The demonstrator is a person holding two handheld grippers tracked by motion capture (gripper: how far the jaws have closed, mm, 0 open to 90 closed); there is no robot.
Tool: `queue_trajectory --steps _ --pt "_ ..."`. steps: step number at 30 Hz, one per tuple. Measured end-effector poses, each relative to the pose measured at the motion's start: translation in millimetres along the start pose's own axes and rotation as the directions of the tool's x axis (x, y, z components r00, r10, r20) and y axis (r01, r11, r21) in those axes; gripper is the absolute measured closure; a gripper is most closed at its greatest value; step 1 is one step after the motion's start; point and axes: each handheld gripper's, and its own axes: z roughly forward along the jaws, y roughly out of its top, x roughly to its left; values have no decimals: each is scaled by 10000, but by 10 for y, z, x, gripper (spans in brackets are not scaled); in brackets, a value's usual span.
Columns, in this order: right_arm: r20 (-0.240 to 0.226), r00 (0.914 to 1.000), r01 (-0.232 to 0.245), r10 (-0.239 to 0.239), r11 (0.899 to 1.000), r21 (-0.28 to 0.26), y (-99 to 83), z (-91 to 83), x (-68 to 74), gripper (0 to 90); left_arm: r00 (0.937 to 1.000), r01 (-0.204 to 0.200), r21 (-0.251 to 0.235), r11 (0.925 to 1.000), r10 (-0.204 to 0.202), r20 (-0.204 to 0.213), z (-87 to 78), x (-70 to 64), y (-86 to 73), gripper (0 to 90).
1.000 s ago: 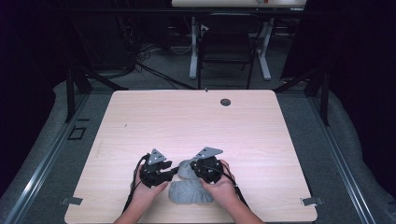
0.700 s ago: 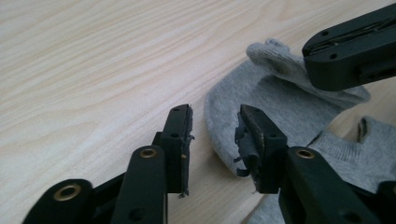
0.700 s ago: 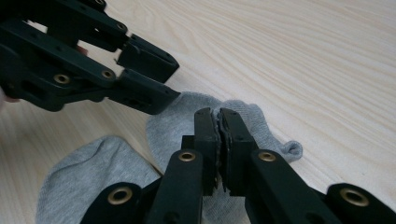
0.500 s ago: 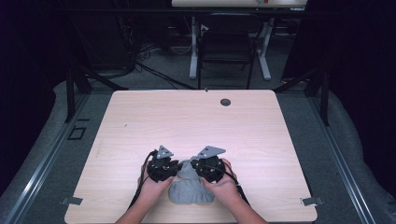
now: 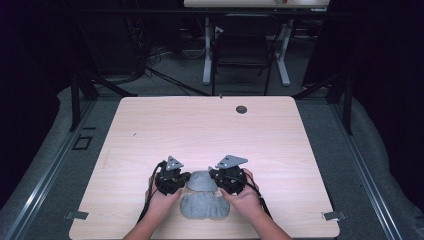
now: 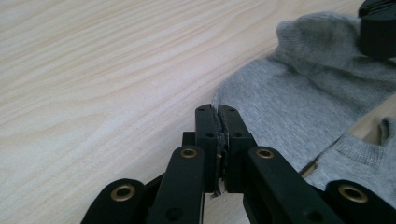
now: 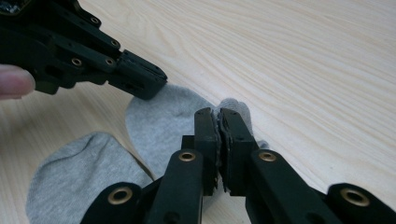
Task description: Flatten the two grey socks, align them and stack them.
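**Two grippers pinch one grey sock near the table's front edge**

In the left gripper view, the left black two-jaw gripper [image 6: 218, 108] has its jaws pressed together on the edge of a grey knitted cotton sock [image 6: 299, 102], a sliver of fabric caught between them at the centre of the frame. The right black two-jaw gripper [image 7: 217, 112], seen in its own view, is likewise clamped on the sock's far edge [image 7: 163, 119], with cloth showing between the jaws.

The right gripper view also shows the left gripper's tip at the upper left, resting on the sock's rim, and a fingertip at the left edge. The left gripper view shows the right gripper as a dark corner at the upper right, cut off by the frame.

A second grey sock [image 7: 77, 177] lies at the lower left of the right gripper view, just beside the first; whether they touch is hard to tell.

In the high view, the pinched sock [image 5: 201, 181] sits between the two grippers at lower centre, the second sock [image 5: 204, 206] below it, on the pale wooden table [image 5: 210, 130]. Jaw tips are too small to make out there.
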Motion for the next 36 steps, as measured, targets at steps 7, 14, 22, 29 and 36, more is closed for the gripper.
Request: queue_trajectory --steps 7,14,22,29,36 --pt "140 9997 -198 198 9998 18 -91 -74 -113 857 9999 46 -35 10000 -46 -96 -38 43 -32 881" --pt "351 9990 -303 293 9992 270 -216 -119 -196 856 9999 78 -26 10000 -78 -119 -54 78 -56 881" --pt "522 9924 -1154 1116 9903 773 -367 -105 -266 837 9999 80 0 10000 -80 -110 -28 66 -85 881" --pt "551 9852 -1673 1625 9813 957 -419 -138 -360 706 9999 126 7 9999 -126 46 -15 70 -93 861" --pt "304 9844 -1754 1736 9815 764 -299 -83 -416 683 9994 222 -69 9997 -220 277 8 88 -55 782"
